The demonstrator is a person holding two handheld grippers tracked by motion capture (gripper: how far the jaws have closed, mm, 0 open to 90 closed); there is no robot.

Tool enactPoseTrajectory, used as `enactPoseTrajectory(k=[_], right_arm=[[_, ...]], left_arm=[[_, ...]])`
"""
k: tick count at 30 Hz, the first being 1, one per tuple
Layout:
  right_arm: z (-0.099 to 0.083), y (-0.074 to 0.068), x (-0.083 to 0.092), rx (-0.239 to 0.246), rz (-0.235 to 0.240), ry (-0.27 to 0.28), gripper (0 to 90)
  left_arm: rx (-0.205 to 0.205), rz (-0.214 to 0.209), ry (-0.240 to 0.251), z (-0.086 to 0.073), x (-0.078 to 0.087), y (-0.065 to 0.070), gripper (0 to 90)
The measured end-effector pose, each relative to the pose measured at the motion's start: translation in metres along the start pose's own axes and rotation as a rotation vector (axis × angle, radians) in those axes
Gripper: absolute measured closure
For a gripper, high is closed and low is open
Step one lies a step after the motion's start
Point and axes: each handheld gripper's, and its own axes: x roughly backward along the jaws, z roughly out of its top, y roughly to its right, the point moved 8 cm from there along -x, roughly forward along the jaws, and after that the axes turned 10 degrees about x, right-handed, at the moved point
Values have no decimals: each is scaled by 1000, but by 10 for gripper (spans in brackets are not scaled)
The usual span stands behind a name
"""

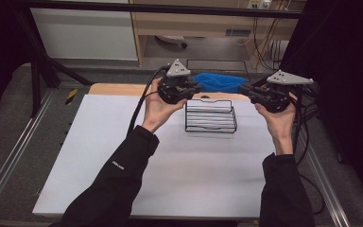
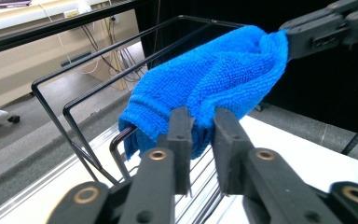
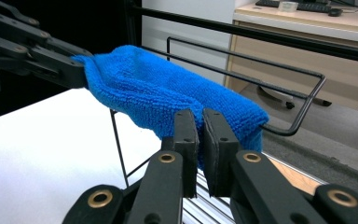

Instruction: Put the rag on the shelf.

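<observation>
Both hand-held grippers — left (image 2: pixel 200 140), right (image 3: pixel 199 140) — pinching blue cloth (image 1: pixel 219 82) (rack (image 1: pixel 211 116) below).

Both arms wear black long sleeves (image 1: pixel 123 175), the left one carrying a small white marking on the forearm. Each hand carries a black claw: the left claw (image 2: pixel 200 135) and the right claw (image 3: pixel 200 140) have flat matte jaws on linked bars with brass-coloured pivot rings. A grey three-cornered plate (image 1: pixel 177 69) tops each claw, and black cables (image 1: pixel 139 106) trail behind.
</observation>
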Motion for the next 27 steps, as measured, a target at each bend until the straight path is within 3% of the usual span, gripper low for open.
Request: enactPoseTrajectory(k=[5, 8, 11, 18, 23, 27], right_arm=[[-1, 0, 0, 8, 4, 5, 851], [-1, -1, 1, 15, 2, 2, 850], [-2, -1, 1, 21, 4, -1, 847], [-5, -2, 0, 34, 7, -13, 832], [-10, -3, 2, 40, 13, -15, 774], [-7, -4, 5, 21, 23, 23, 711]], left_arm=[[27, -6, 23, 14, 13, -1, 646], [55, -7, 42, 24, 17, -3, 657], [88, -21, 54, 29, 17, -4, 725], [74, -20, -53, 12, -6, 0, 884], [53, -17, -106, -2, -14, 1, 896], [43, -8, -123, -10, -18, -1, 897]])
